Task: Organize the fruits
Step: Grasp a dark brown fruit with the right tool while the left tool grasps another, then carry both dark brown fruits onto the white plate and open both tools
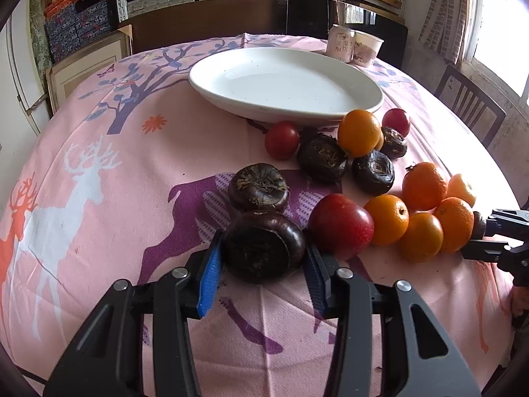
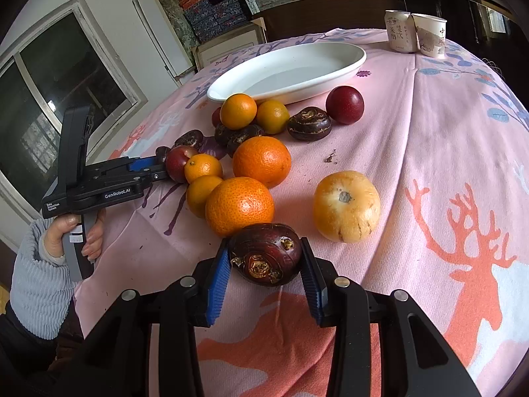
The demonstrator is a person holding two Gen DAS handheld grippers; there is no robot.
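Observation:
Fruit lies loose on a pink deer-print tablecloth (image 1: 99, 152) in front of an empty white oval plate (image 1: 211, 89) (image 2: 334, 66). My left gripper (image 1: 263, 244) is shut on a dark water chestnut (image 1: 264, 248), its blue pads pressing both sides; a red plum (image 1: 340, 225) sits just to its right. My right gripper (image 2: 264, 248) is shut on another dark water chestnut (image 2: 266, 259), close to a large orange (image 2: 239, 206) and a yellow fruit (image 2: 345, 206). More oranges (image 1: 358, 132), plums (image 1: 281, 139) and water chestnuts (image 1: 322, 158) cluster near the plate. In the right wrist view the left gripper (image 2: 158, 165) reaches into the pile from the left.
A drink can (image 1: 340, 43) (image 2: 398, 29) and a paper cup (image 1: 367, 48) (image 2: 429, 34) stand behind the plate. A wooden chair (image 1: 469, 99) is beyond the table's right edge. A hand in a grey ribbed sleeve (image 2: 39, 264) holds the left gripper's handle.

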